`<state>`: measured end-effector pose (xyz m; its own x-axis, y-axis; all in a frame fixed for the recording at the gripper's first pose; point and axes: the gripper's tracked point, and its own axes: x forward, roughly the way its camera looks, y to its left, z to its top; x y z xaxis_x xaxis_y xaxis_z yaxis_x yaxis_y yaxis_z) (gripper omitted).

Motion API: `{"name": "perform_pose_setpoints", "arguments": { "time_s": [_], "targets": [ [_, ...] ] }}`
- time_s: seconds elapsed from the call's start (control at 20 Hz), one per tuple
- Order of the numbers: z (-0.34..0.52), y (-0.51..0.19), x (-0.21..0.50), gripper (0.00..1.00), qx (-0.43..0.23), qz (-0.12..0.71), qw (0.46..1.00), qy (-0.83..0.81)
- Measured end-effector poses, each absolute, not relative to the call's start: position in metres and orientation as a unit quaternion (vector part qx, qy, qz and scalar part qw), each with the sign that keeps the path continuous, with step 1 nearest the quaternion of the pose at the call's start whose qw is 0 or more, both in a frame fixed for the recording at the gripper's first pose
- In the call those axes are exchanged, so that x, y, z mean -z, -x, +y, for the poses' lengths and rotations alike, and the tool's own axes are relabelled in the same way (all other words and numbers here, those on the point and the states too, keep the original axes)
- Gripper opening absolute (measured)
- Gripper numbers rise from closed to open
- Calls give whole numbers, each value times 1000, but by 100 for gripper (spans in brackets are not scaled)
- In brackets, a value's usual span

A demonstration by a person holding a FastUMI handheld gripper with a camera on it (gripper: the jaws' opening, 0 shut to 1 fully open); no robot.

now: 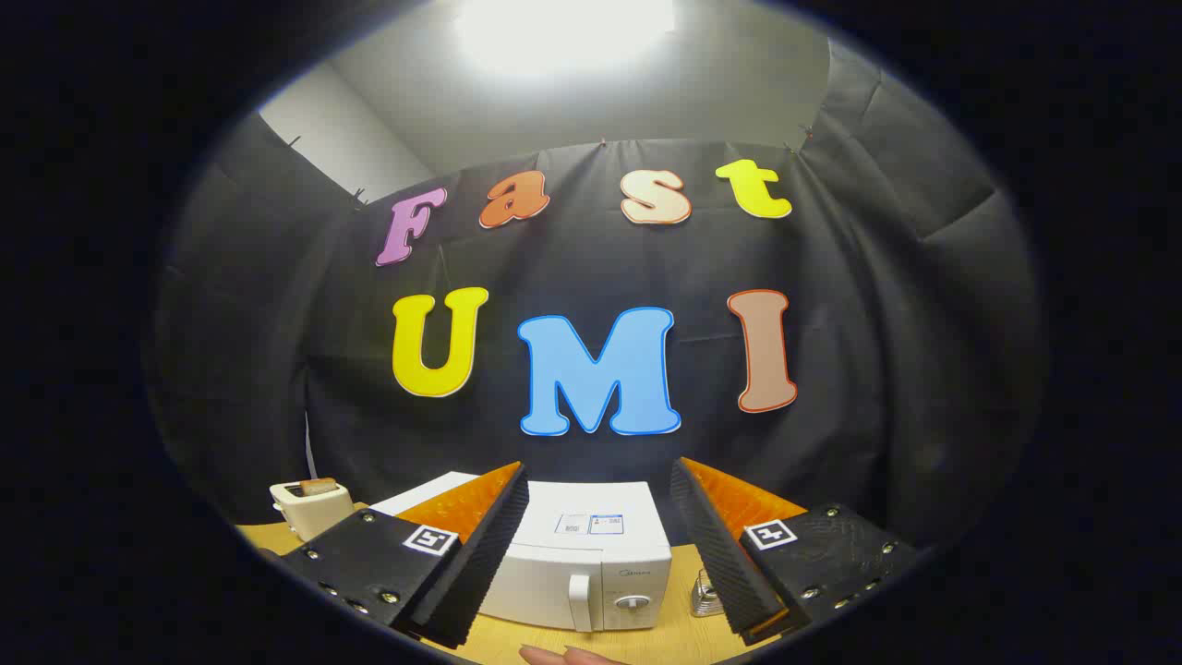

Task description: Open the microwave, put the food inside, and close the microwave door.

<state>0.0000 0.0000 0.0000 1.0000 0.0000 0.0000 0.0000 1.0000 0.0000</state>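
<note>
A white microwave (591,563) stands on the wooden table (554,642), its door shut, with a vertical handle (579,602) and a round dial (630,603) on its front. It lies beyond and between my two fingers. My gripper (600,489) hangs above the table, open, with nothing between its fingers. At the table's near edge, just in front of the microwave, a person's fingertips (563,656) show.
A white toaster (311,506) with a slice of bread in its slot stands on the table, left of the microwave. A small metal object (706,596) sits right of the microwave. Black cloth walls close in the booth behind.
</note>
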Motion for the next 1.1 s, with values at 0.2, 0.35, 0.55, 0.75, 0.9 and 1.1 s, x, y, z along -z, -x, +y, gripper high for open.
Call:
{"name": "perform_pose_setpoints", "arguments": {
  "time_s": [0.2, 0.35, 0.55, 0.75, 0.9, 1.1],
  "targets": [
    [5, -1, 0, 97, -3, -1, 1000, 7],
    [6, 0, 0, 97, -4, 1, 1000, 6],
    [5, 0, 0, 97, -3, 2, 1000, 5],
    [4, -1, 1, 97, -2, 3, 1000, 4],
    [4, -1, 4, 97, -1, 6, 1000, 6],
    [6, 1, 5, 97, 2, 6, 1000, 16]
  ]
}}
